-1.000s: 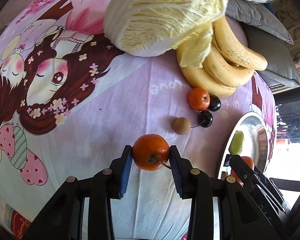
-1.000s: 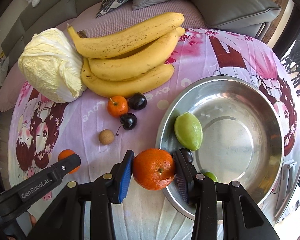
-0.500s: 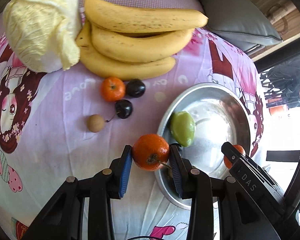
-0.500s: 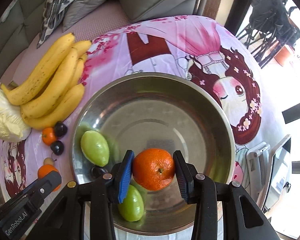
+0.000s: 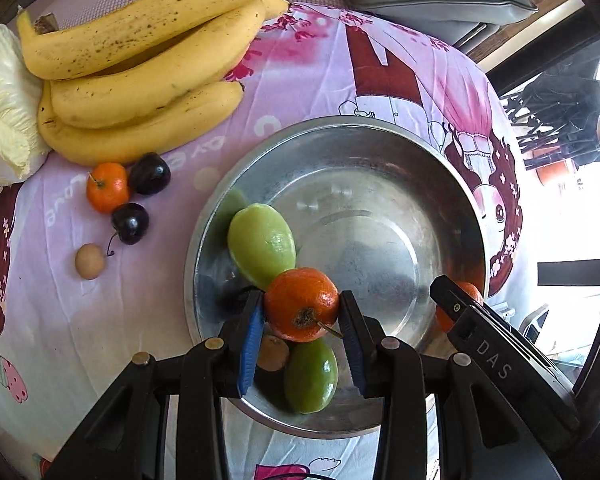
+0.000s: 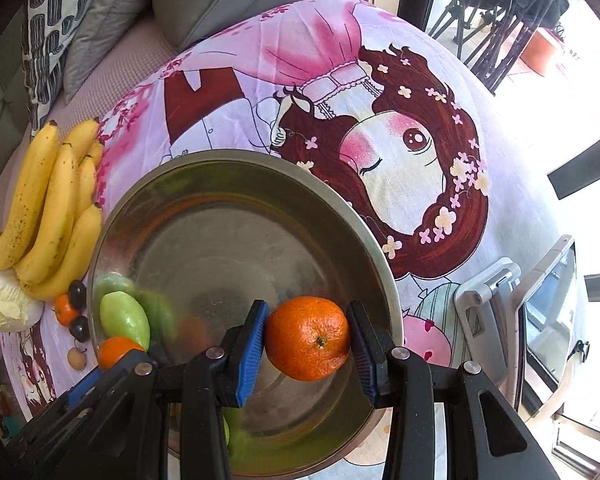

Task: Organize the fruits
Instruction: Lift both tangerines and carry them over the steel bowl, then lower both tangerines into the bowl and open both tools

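Both tongs, left tongs [image 5: 302, 314] and right tongs [image 6: 308, 340], are clamped on tangerines over the steel bowl [image 5: 440, 152], so lower them, probably clear of the green fruit [image 5: 260, 244], then let go.

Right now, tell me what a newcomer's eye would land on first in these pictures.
First, the two oranges: the left gripper is clamped on a small orange and the right gripper on a larger orange, both held above the steel bowl. In the bowl lie two green fruits. Beyond its left rim, a bunch of bananas lies on the pink cartoon cloth.
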Demonstrator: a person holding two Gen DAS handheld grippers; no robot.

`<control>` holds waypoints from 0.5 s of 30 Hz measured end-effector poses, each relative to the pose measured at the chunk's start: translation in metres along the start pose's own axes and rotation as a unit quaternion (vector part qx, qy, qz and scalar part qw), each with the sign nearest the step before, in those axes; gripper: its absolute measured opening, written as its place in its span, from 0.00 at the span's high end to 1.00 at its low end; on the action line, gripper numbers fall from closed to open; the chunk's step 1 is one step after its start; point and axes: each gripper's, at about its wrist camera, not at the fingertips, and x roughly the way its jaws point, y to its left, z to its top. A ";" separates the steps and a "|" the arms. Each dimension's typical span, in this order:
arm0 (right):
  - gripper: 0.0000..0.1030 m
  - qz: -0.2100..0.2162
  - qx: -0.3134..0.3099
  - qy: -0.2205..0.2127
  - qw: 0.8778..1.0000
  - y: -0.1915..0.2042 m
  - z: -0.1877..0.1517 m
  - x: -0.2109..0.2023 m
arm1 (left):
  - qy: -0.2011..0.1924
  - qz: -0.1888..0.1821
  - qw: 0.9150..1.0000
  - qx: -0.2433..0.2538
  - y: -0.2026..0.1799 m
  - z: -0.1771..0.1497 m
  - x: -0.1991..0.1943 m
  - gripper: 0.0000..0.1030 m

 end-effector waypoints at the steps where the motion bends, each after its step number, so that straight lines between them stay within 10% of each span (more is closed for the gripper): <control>1: 0.58 0.001 0.002 0.001 1.000 -0.002 0.001 0.001 | 0.001 0.003 1.000 0.002 -0.003 0.001 0.003 0.62; 15: 0.57 0.016 0.013 0.024 1.000 -0.015 0.001 0.014 | 0.025 0.017 1.000 0.004 -0.014 0.000 0.030 0.62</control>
